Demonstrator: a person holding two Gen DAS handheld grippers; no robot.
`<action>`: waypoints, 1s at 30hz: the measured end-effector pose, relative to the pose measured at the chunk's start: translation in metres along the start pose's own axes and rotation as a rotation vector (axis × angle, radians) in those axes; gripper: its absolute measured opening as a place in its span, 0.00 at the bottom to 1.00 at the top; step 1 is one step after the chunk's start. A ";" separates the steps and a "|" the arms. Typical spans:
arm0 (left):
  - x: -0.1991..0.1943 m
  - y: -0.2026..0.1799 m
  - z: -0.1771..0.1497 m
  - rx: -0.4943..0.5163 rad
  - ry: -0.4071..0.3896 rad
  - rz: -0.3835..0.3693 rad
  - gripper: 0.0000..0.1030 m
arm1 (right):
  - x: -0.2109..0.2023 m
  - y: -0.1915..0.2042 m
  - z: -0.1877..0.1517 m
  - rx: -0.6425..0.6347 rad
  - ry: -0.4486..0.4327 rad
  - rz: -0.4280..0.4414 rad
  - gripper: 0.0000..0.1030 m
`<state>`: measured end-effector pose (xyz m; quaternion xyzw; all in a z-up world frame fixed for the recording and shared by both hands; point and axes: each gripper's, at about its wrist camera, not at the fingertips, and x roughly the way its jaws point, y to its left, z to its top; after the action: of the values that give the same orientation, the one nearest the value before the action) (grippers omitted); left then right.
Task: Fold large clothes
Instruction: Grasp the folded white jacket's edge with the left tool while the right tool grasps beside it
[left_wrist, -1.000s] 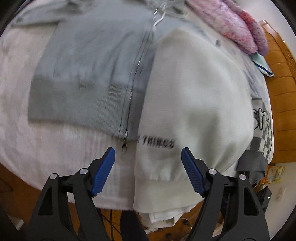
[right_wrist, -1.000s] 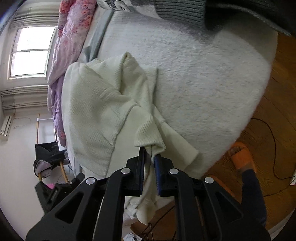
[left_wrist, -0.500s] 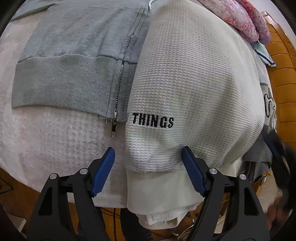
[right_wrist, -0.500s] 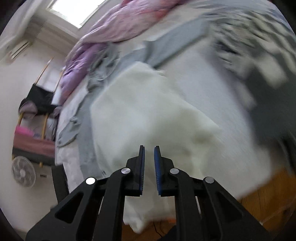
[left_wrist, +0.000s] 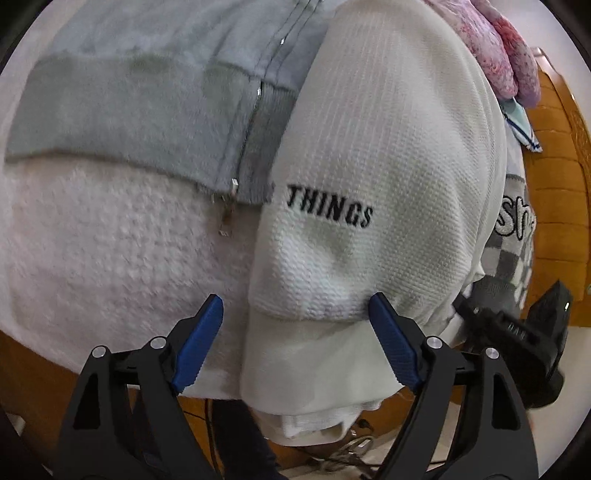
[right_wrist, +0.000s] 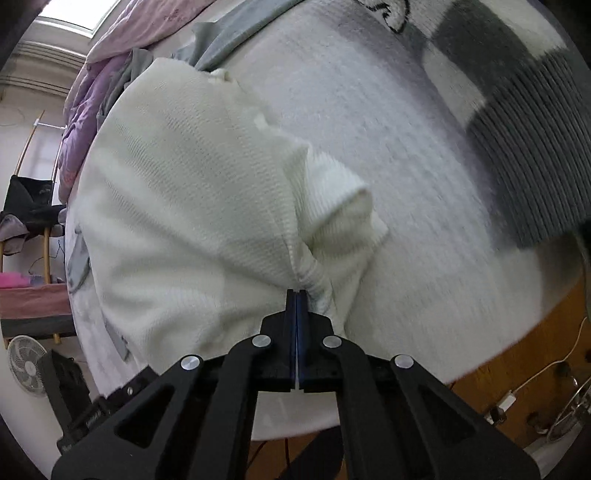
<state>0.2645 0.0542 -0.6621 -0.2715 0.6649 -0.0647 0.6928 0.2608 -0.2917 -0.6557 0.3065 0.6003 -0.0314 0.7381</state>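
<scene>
The white waffle-knit top (left_wrist: 376, 155) lies on the bed (left_wrist: 92, 258), partly over a grey zip hoodie (left_wrist: 147, 92); the right hand-held gripper (right_wrist: 297, 295) pinches its bunched edge; the left hand-held gripper (left_wrist: 295, 325), wide apart and empty, should clamp the near hem squarely before any lift.

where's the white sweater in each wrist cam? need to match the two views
Left wrist: white sweater fills centre and right, its hem with the "THINGS" lettering between the open fingers of the left gripper.
Right wrist: it fills centre-left, a bunched edge pinched in the right gripper.
Shared landmark: checked grey knit, right edge in the left view, top right in the right view.
</scene>
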 end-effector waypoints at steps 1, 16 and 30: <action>0.004 0.000 -0.001 -0.010 0.009 -0.005 0.79 | -0.001 -0.003 -0.003 0.013 0.001 0.005 0.00; 0.001 0.001 -0.008 -0.023 0.001 -0.054 0.31 | -0.014 -0.002 -0.007 0.087 -0.077 0.138 0.07; -0.057 0.013 0.015 -0.161 0.097 -0.216 0.21 | -0.017 -0.041 -0.141 0.744 -0.127 0.550 0.63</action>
<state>0.2692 0.0952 -0.6183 -0.3927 0.6674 -0.0985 0.6251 0.1170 -0.2612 -0.6707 0.6957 0.3980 -0.0664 0.5942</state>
